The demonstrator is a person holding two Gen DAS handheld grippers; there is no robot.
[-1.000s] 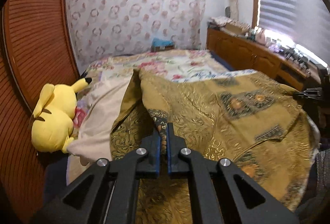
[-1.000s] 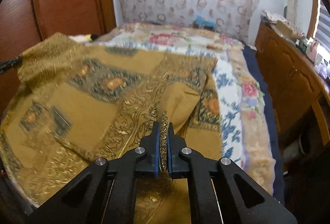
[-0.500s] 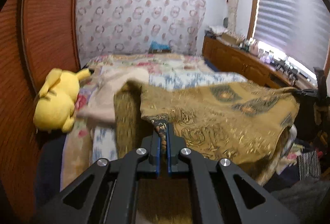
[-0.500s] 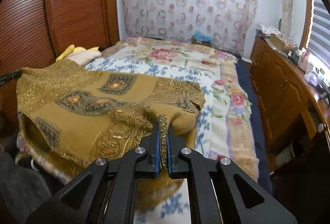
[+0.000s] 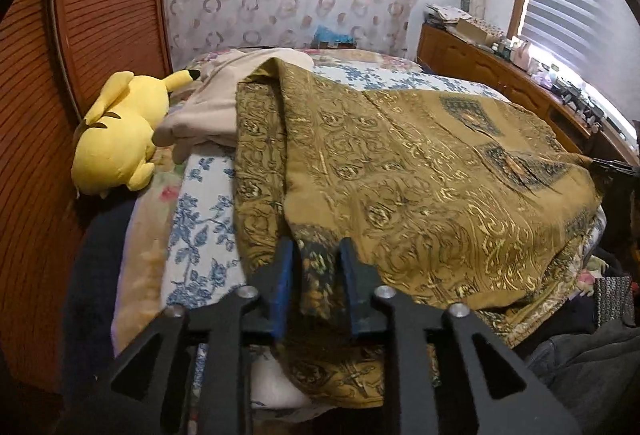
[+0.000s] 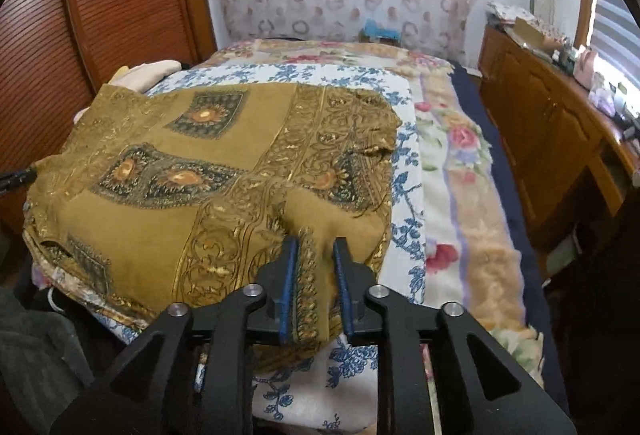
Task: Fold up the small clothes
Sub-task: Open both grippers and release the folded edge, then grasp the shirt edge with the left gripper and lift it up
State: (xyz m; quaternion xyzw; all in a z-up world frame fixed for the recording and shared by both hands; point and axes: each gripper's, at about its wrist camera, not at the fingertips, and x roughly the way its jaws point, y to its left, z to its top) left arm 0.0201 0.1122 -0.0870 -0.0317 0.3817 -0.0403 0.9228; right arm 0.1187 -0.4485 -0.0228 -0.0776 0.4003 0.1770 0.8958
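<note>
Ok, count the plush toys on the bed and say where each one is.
1. A yellow plush toy lies at the bed's left edge by the wooden slatted wardrobe, touching the beige garment. Others may be hidden under the mustard patterned garment.

Garment (image 5: 420, 187) spread on bed (image 5: 196, 219); plush toy (image 5: 116, 139) left, beside wardrobe (image 5: 100, 15).

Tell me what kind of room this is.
Most likely a home bedroom. A bed with a floral blanket fills the middle, a yellow Pikachu plush lies beside a louvered wooden wardrobe door, and a golden patterned garment is spread out for folding.
</note>
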